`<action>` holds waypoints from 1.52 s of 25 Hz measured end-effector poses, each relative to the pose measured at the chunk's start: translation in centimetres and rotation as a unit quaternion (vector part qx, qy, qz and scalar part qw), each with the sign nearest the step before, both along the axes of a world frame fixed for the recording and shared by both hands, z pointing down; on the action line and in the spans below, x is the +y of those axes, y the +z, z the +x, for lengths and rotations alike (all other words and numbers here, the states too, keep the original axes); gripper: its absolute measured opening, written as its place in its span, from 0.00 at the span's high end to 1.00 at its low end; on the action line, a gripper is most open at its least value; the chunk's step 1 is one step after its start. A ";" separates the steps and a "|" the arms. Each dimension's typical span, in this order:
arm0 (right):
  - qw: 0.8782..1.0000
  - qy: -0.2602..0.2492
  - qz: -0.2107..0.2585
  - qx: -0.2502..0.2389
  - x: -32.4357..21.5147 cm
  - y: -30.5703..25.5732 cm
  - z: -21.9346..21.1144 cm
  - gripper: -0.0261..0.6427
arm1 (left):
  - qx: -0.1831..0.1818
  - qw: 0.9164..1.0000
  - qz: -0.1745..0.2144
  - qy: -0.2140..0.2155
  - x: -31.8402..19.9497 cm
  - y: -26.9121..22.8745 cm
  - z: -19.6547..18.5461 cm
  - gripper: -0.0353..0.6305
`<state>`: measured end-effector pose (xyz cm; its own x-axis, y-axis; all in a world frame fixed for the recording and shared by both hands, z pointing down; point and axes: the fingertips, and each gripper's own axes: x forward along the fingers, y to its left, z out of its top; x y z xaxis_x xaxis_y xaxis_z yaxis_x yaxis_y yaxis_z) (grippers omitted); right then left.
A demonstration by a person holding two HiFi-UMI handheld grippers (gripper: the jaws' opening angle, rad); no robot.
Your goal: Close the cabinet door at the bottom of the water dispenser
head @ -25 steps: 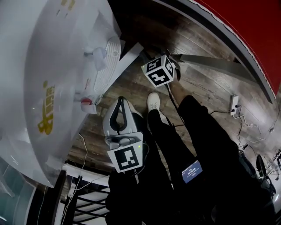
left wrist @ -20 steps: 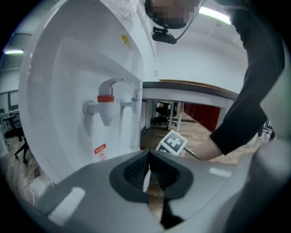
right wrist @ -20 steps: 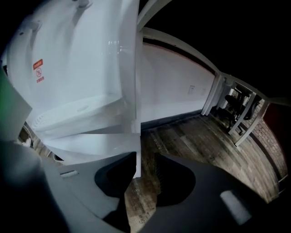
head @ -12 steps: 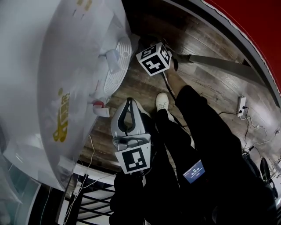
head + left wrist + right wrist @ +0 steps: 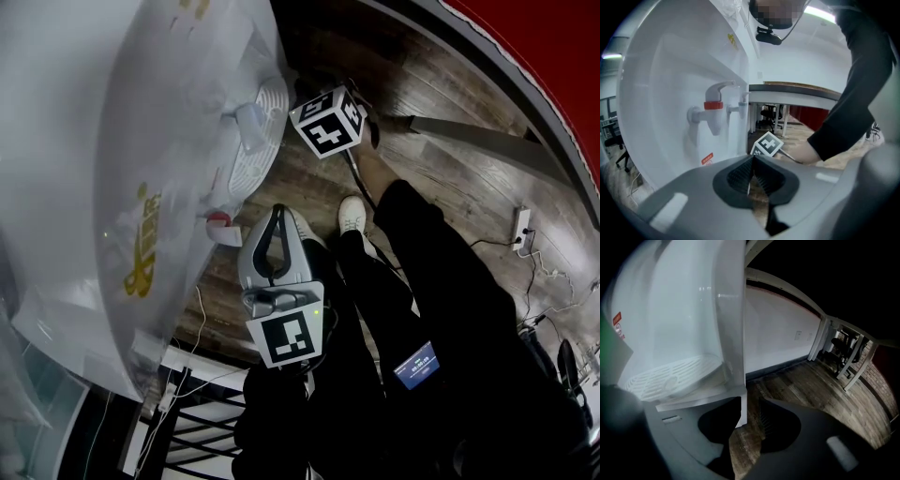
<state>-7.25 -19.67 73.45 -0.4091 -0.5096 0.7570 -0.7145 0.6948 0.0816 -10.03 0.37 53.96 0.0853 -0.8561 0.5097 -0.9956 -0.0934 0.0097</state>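
The white water dispenser (image 5: 141, 141) fills the left of the head view, with a red tap (image 5: 217, 220), a blue tap (image 5: 249, 118) and a round drip tray (image 5: 263, 131). My right gripper sits under its marker cube (image 5: 328, 122), close beside the tray; its jaws are hidden there. In the right gripper view, the right gripper (image 5: 750, 401) has its jaws opening. A white panel corner (image 5: 738, 411) below the tray ledge lies between them, against the left jaw, with floor showing before the right jaw. My left gripper (image 5: 277, 214) hangs shut and empty near the red tap.
The person's dark legs and a white shoe (image 5: 352, 217) stand on the wooden floor (image 5: 441, 178) right of the dispenser. A power strip (image 5: 521, 228) and cables lie at the right. A black rack (image 5: 187, 422) stands at the lower left.
The white door panel that stuck out past the tray a second ago no longer shows in the head view. The right gripper's cube has moved closer to the dispenser. The left gripper stayed put.
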 end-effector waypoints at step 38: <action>0.942 0.046 0.233 -0.238 17.0 -51.9 7.1 0.96 | -0.066 0.977 0.184 -0.087 4.4 -32.4 -4.8 0.94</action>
